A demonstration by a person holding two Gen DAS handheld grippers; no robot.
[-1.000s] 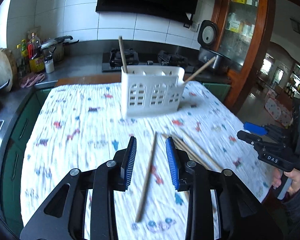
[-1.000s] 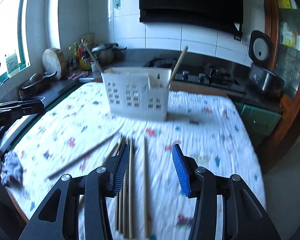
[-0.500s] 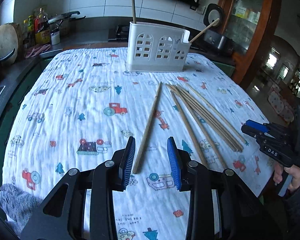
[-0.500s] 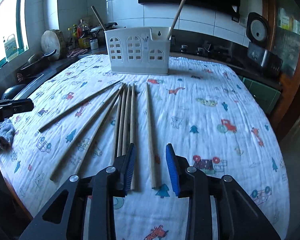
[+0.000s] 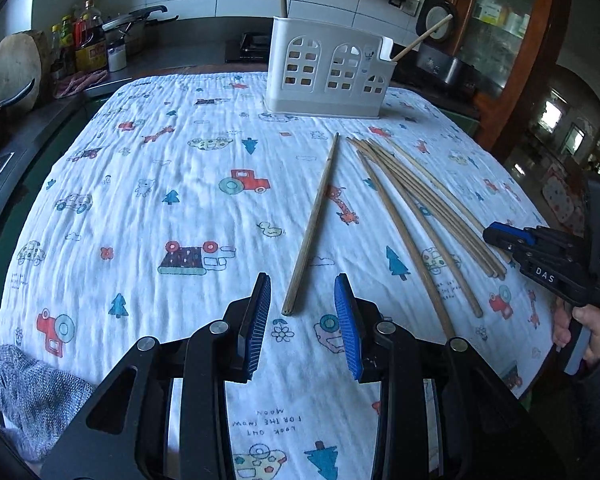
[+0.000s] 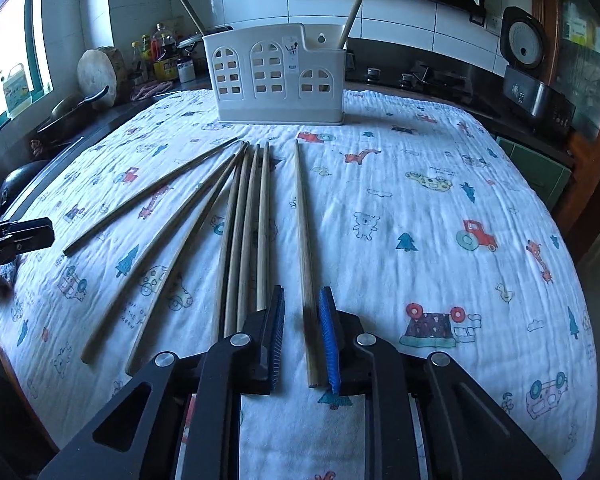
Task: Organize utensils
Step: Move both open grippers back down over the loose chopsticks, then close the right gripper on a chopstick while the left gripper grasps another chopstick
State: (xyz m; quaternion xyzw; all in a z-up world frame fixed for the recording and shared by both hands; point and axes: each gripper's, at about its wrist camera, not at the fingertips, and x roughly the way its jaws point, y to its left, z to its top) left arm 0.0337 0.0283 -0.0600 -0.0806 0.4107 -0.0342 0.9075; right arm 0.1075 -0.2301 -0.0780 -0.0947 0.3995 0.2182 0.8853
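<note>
Several wooden chopsticks lie on the printed cloth. A white utensil holder (image 5: 327, 74) (image 6: 278, 76) stands at the far side with two chopsticks upright in it. My left gripper (image 5: 302, 284) is open, with the near end of a lone chopstick (image 5: 314, 222) lying just ahead between its fingers. My right gripper (image 6: 302, 300) is narrowed around the rightmost chopstick (image 6: 304, 236), which lies on the cloth between its blue pads; the right pad (image 6: 330, 344) looks to touch it, the left pad is apart. A bundle of chopsticks (image 6: 244, 232) lies left of it.
The cloth-covered table (image 5: 140, 200) ends near both grippers. A grey glove (image 5: 32, 392) lies at the near left corner. Bottles and a pot (image 5: 88, 48) stand on the counter at the back left. A rice cooker (image 6: 524, 40) stands at the back right.
Both grippers have dropped low and pulled back to the near ends of the chopsticks. My right gripper has narrowed around the rightmost chopstick. The left stays open.
</note>
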